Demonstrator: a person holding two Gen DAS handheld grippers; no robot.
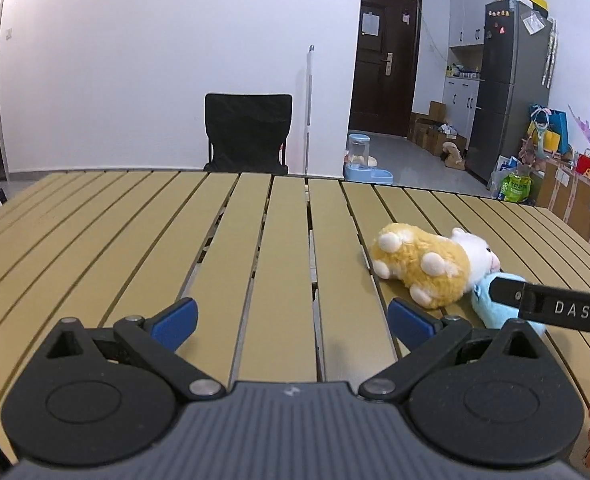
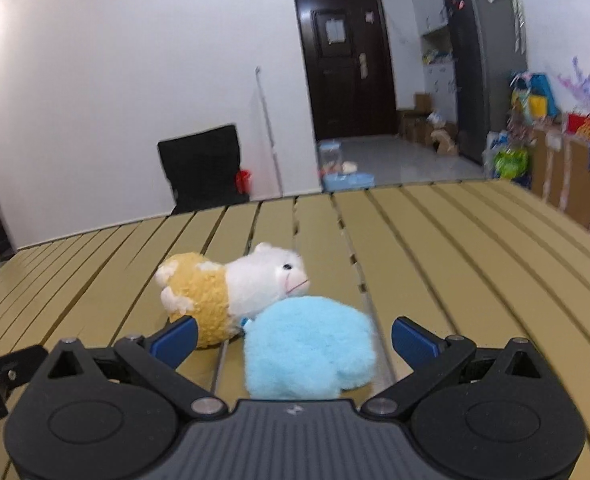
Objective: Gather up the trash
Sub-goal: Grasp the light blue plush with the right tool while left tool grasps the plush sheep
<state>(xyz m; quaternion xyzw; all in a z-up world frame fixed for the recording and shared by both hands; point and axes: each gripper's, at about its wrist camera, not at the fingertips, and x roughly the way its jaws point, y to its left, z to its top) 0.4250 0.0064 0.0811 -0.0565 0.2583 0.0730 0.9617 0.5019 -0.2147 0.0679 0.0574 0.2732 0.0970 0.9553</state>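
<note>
Grippers both gape wide: your right gripper (image 2: 294,338) straddles the blue plush (image 2: 309,354), your left gripper (image 1: 293,322) beside it, holding nothing.

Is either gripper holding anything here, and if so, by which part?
Nothing is held. The left gripper is open over bare table; the right gripper is open, the blue plush lying between its fingers, ungripped.

From my left wrist view, the right gripper (image 1: 507,292) covers most of the blue plush (image 1: 491,312). On my right wrist view the room behind the table (image 2: 455,240) smears with blur, and the yellow plush (image 2: 211,292) perhaps touches the left pad (image 2: 175,340).
</note>
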